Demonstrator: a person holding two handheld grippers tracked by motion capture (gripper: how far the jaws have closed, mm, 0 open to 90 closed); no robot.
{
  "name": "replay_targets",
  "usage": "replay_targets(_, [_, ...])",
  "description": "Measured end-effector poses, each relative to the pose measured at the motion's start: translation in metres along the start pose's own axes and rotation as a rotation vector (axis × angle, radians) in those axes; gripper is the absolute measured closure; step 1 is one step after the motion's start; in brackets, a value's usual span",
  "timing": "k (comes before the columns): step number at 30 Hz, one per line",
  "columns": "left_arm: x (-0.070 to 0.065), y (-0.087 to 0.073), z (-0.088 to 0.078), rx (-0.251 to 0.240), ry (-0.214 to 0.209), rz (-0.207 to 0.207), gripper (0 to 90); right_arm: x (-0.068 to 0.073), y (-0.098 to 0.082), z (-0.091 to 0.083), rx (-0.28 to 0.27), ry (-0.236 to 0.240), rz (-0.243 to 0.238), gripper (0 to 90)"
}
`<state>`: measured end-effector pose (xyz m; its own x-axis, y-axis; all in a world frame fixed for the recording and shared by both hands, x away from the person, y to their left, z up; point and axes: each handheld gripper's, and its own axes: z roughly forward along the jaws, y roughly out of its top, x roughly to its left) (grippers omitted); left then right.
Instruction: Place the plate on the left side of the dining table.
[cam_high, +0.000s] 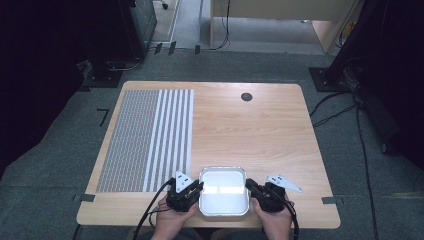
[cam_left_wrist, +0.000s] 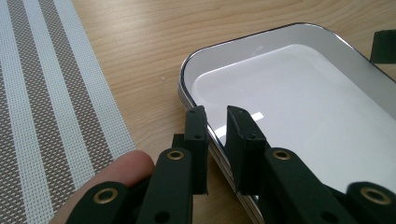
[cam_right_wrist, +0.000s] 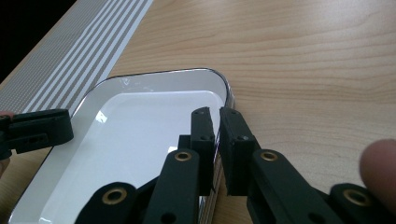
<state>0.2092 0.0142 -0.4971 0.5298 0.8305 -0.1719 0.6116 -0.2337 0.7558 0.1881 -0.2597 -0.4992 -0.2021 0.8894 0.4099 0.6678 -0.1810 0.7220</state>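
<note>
A shallow white tray (cam_high: 223, 169) with a shiny metal rim lies empty near the front edge of the wooden table. My left gripper (cam_high: 200, 186) straddles the tray's left rim. In the left gripper view its jaws (cam_left_wrist: 217, 126) stand narrow, with the rim of the tray (cam_left_wrist: 289, 93) pinched between them. My right gripper (cam_high: 248, 185) has the opposite rim. In the right gripper view its jaws (cam_right_wrist: 217, 121) are almost together on the edge of the tray (cam_right_wrist: 140, 126). Each hand holds its gripper from below.
A grey-and-white striped placemat (cam_high: 145, 140) covers the left part of the table (cam_high: 260, 135), close beside the tray. A small black round cap (cam_high: 246, 97) sits in the tabletop at the back. Bare wood stretches behind and to the right of the tray.
</note>
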Motion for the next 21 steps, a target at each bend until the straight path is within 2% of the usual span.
replay_targets(11, [-0.0011,-0.0015,-0.0004,-0.009,0.007,0.015,80.5,-0.003,-0.0007,0.0013,0.032,0.006,0.062,88.7])
replay_targets(15, [-0.0019,-0.0019,0.0005,-0.007,0.01,0.014,80.9,-0.0056,0.0013,-0.0021,0.025,0.033,0.105,89.3])
replay_targets(21, [-0.0032,-0.0026,0.0007,-0.011,0.017,0.024,81.1,-0.0074,0.0005,-0.0015,0.032,0.051,0.123,86.8])
